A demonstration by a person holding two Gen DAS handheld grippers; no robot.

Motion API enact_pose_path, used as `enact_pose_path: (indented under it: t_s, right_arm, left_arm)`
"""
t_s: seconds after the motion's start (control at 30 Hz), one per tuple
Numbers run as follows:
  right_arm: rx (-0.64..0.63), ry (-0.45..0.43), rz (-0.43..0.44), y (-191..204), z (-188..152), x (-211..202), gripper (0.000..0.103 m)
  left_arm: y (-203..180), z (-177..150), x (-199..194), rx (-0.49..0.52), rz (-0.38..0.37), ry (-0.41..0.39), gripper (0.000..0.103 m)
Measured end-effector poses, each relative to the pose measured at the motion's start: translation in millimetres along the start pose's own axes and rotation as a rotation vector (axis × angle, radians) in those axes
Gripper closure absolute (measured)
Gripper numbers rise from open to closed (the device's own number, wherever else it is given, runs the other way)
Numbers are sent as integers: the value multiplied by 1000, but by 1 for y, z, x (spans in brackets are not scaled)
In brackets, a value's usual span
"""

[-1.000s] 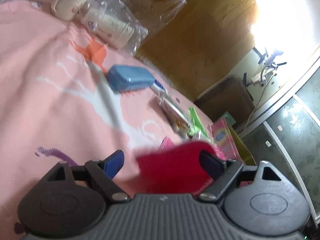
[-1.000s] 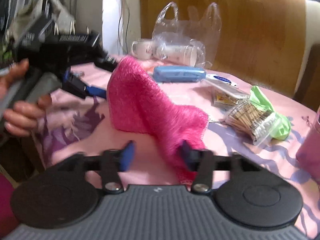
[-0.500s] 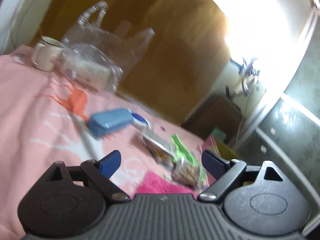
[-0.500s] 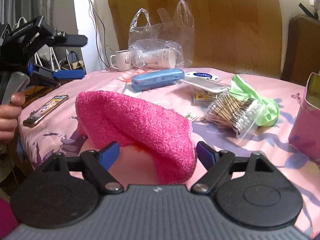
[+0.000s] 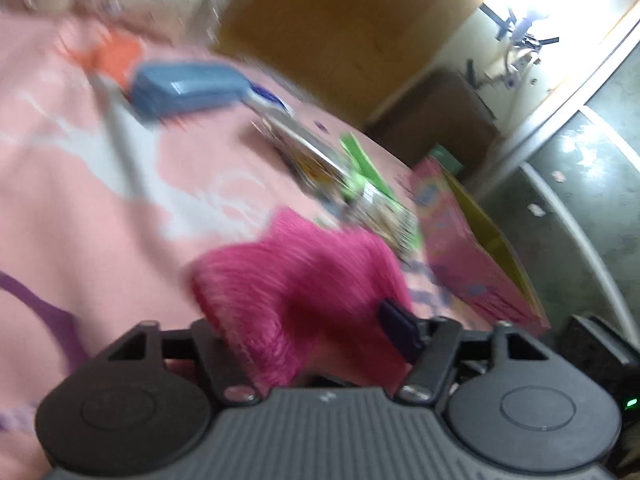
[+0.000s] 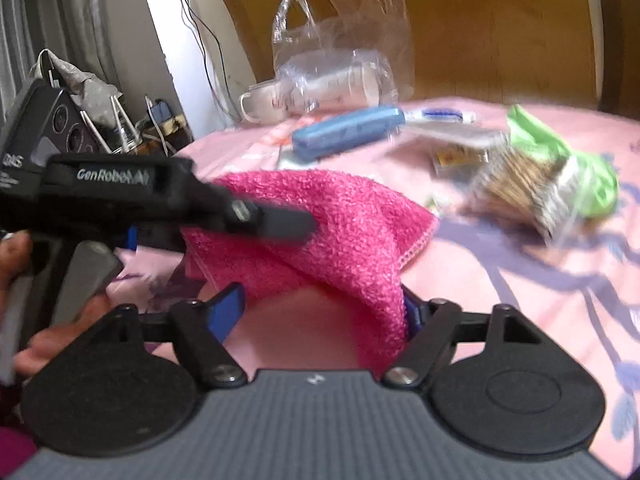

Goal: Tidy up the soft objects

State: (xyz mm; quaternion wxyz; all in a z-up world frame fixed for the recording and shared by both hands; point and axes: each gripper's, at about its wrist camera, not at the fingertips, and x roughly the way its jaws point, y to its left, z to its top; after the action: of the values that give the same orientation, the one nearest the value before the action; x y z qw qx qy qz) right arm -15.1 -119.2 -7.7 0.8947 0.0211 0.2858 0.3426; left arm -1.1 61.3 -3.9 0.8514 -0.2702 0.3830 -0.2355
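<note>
A pink fluffy towel (image 6: 340,220) lies humped on the pink tablecloth (image 6: 520,280). In the left wrist view the towel (image 5: 304,280) fills the space between my left gripper's (image 5: 308,332) wide-open jaws; only its right fingertip (image 5: 396,320) shows, the left one is hidden by cloth. In the right wrist view my left gripper (image 6: 276,236) reaches over the towel's left side. My right gripper (image 6: 320,308) is open, with the towel's near edge hanging between its blue fingers (image 6: 228,308).
A blue case (image 6: 344,132), a toothpaste tube (image 6: 440,114), a bag of cotton swabs (image 6: 520,188), a green bag (image 6: 560,152), a mug (image 6: 260,104) and a clear plastic bag (image 6: 332,64) lie behind the towel. A pink box (image 5: 472,256) stands at the right.
My left gripper has come down from the air onto the towel's left side. My right gripper has moved in closer, so the towel's edge now lies between its fingers. Both stay open.
</note>
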Motion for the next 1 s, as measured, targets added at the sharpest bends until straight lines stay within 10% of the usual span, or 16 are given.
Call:
enact_pose_path:
  t_s: [0.13,0.6,0.7,0.83,1.0]
  right_arm:
    - [-34,2,28,14,4,8,71]
    - [-114,-478,-507,-54,19,-125,71]
    - [-56,-471,-607,-96,18,-136,68]
    - [52,-346,-801,-160,14,-131,47]
    - [272,-365,-934,-209,-6,-157,25]
  left_arm:
    - [-26,6,6,70,-40,-14,46]
    - [-216,60,122,426,-418,18,44]
    - [-241,58,170,446,-379,57,35]
    - [-258,43,208,525,-121,14,22]
    - [-236,36,180,543,-75,-81,16]
